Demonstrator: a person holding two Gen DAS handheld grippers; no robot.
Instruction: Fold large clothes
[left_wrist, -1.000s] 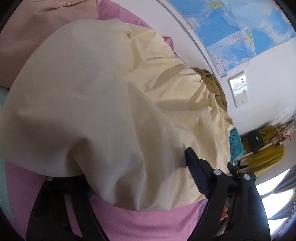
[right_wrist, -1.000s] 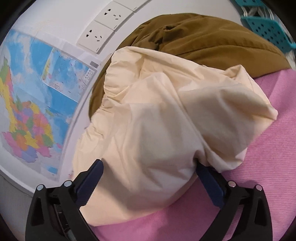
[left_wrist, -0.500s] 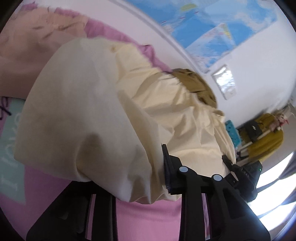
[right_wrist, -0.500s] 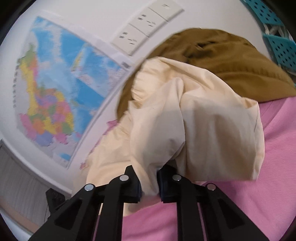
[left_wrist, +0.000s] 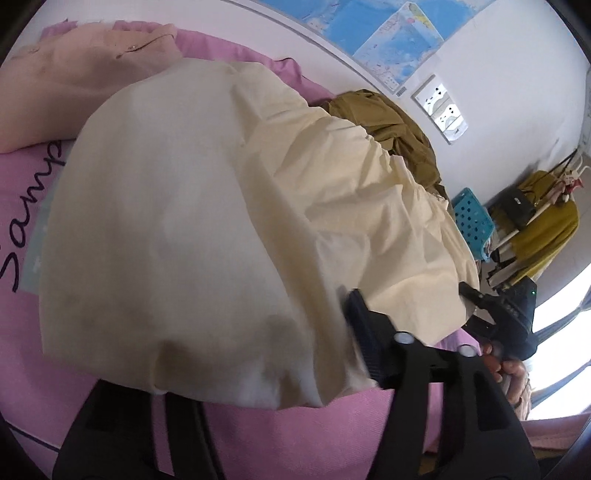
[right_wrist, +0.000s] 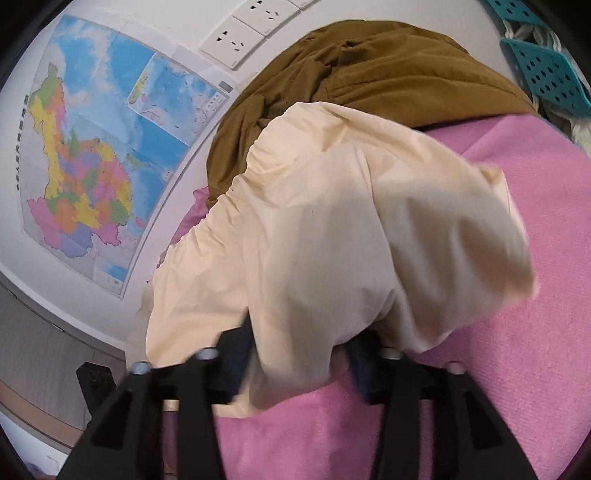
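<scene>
- Left wrist view: the cream garment (left_wrist: 207, 206) lies bunched on the pink bedspread (left_wrist: 303, 435), filling most of the picture and reaching toward the wall-side edge of the bed.
- Its near hem drapes over the left gripper (left_wrist: 258, 376). One dark finger (left_wrist: 364, 332) shows at the fabric's right; the other is hidden under the cloth.
- The jaws have just been opening and stand partly apart, with cloth lying between them; the pads do not appear to press it.
- A peach shirt (left_wrist: 74, 81) lies at the far left corner of the bed, and an olive-brown garment (left_wrist: 391, 122) is heaped at the wall edge just behind the cream one.
- A map (left_wrist: 388, 33) and a wall socket (left_wrist: 441, 107) are on the wall; a teal perforated basket (left_wrist: 472, 218) stands beyond the bed's far end.
- The other gripper (left_wrist: 476, 299), with fingers of a hand behind it, shows at the garment's right edge.
- Right wrist view: the cream garment (right_wrist: 332, 229) is folded over on itself, lying on the pink bedspread (right_wrist: 517, 369) with the olive-brown garment (right_wrist: 388, 66) touching it from behind.
- The right gripper (right_wrist: 299, 354) has its two fingers partly apart, freshly opening, with a fold of the hem loose between them.
- A coloured map (right_wrist: 92, 166) and sockets (right_wrist: 240, 40) hang on the wall at left.
</scene>
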